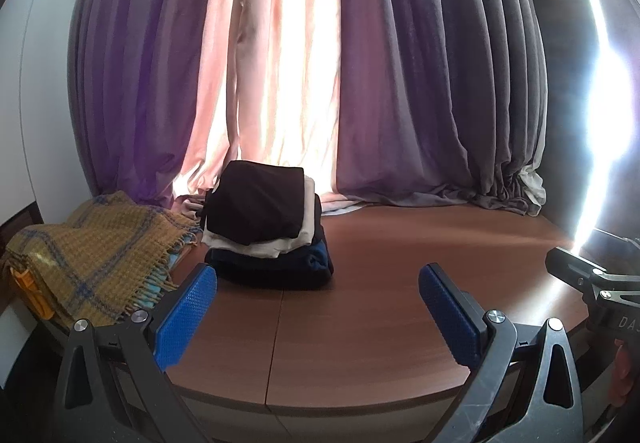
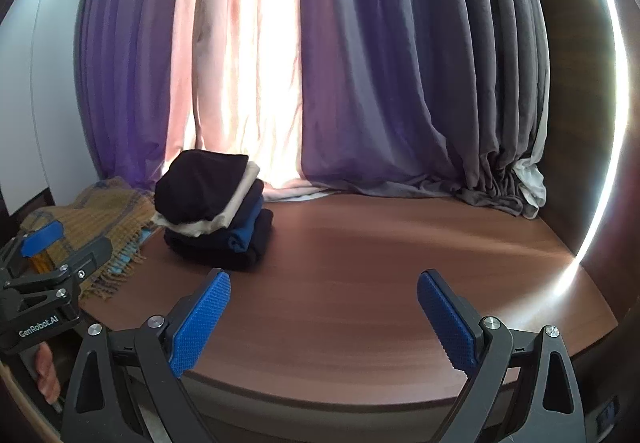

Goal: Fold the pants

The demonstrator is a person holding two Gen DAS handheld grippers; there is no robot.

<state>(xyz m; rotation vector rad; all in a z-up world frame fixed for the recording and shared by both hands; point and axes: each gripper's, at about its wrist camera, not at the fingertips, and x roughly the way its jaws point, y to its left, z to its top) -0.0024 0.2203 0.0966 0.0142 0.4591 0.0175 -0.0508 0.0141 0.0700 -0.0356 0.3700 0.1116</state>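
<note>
1. Hovering wide open, gripping nothing: left hand-held gripper (image 1: 318, 317), right hand-held gripper (image 2: 324, 321).
2. Sitting folded on the wooden surface (image 2: 380, 263): stacked pants (image 1: 266, 227), possibly four garments, beside a plaid blanket (image 1: 92, 247).

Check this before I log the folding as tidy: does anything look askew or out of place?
Slightly. In the stack of folded garments, the cream layer and blue layer jut past the dark brown top piece. The mustard plaid fringed blanket lies rumpled beside it.
</note>
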